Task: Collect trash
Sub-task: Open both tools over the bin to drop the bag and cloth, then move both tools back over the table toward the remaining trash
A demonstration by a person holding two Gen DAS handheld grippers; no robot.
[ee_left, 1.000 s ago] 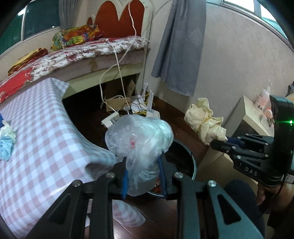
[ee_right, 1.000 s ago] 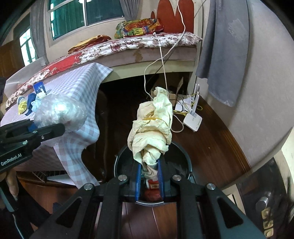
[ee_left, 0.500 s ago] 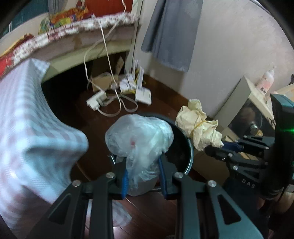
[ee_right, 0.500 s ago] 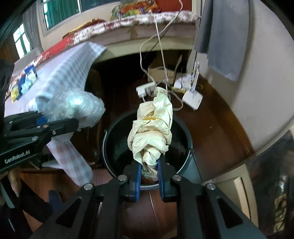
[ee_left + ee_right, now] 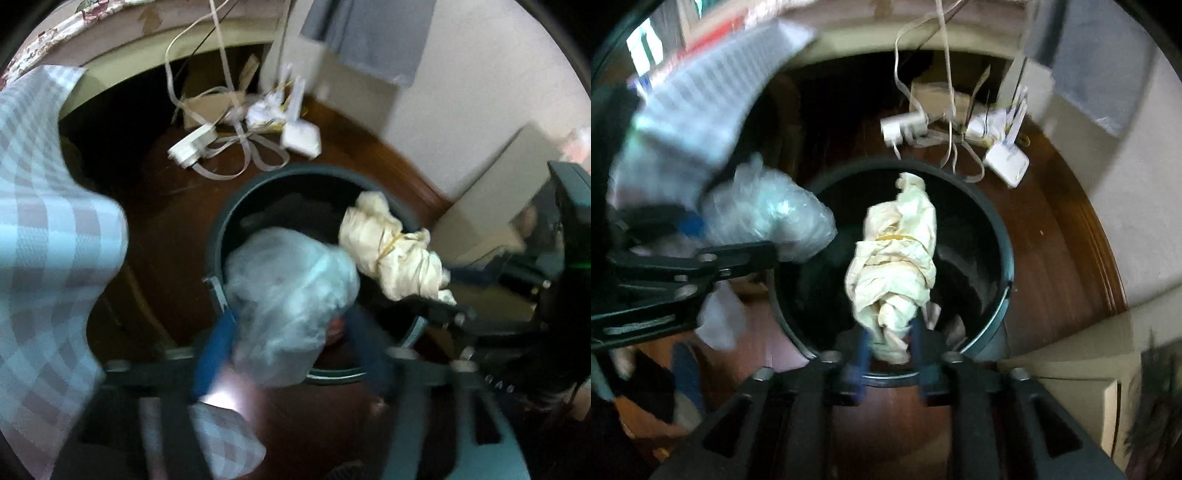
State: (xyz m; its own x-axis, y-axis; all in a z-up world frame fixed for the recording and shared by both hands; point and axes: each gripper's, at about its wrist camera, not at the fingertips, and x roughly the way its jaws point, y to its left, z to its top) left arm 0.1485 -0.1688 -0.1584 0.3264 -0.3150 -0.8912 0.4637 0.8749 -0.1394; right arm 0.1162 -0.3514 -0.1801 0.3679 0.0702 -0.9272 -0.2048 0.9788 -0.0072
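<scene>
A dark round trash bin [image 5: 258, 184] stands on the wooden floor; it also shows in the right wrist view [image 5: 1004, 258]. My left gripper [image 5: 291, 332] has its jaws spread wide, with a crumpled clear plastic bag [image 5: 291, 291] between them over the bin's near rim; whether the pads still touch it is blurred. My right gripper [image 5: 888, 341] is shut on a cream crumpled wrapper bundle [image 5: 897, 258] tied with a yellow band, held over the bin's opening. The bundle [image 5: 391, 251] and the plastic bag [image 5: 768, 218] each show in the other view.
A checked tablecloth [image 5: 40, 221] hangs at the left. A white power strip [image 5: 192, 146], cables and a white router [image 5: 301, 136] lie on the floor behind the bin. A pale cabinet [image 5: 491, 206] stands at the right by the wall.
Both grippers moved forward and tilted down over the bin. The left jaws have spread apart around the plastic bag. The right gripper still holds the cream bundle.
</scene>
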